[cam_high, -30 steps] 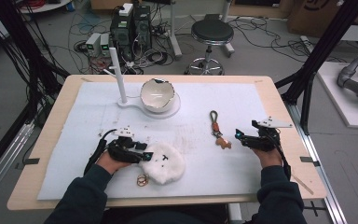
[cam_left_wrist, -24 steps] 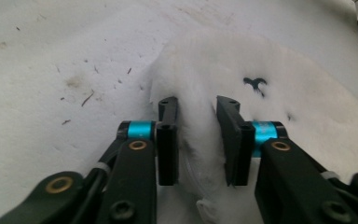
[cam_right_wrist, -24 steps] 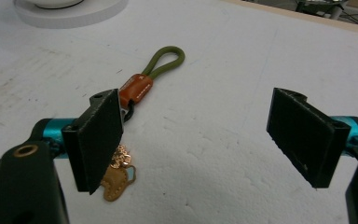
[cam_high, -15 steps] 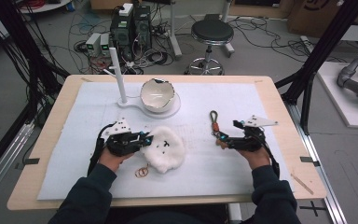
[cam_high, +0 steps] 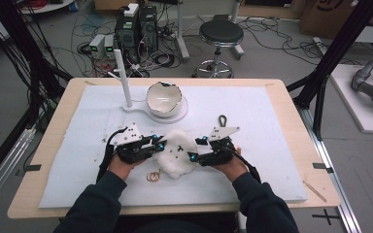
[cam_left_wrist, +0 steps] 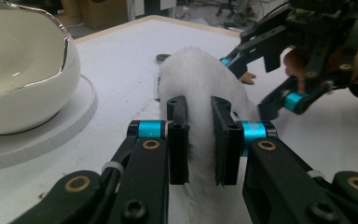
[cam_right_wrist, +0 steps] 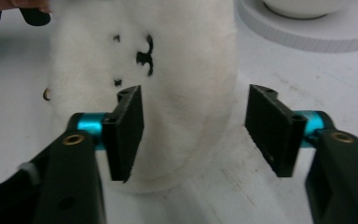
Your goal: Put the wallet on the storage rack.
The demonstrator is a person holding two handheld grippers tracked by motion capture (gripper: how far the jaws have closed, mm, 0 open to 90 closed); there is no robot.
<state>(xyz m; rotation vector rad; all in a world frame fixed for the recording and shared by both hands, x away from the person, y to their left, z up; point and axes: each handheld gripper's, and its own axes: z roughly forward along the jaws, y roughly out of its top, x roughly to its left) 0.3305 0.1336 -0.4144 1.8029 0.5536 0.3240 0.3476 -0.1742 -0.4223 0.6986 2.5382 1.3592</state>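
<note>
The right hand-held gripper (cam_high: 197,148) has moved in from the counter's right side to the fluffy white plush toy (cam_high: 177,153), which has shifted toward the centre of the white foam mat (cam_high: 272,145). On the left, the left hand-held gripper (cam_left_wrist: 199,140) is clenched on the toy's edge. A white cracked-egg-shaped bowl (cam_high: 163,99) sits on its round base behind. The right hand-held gripper's jaws stand released, straddling the toy's side. Gold rings (cam_high: 152,176) lie just beside the toy.
</note>
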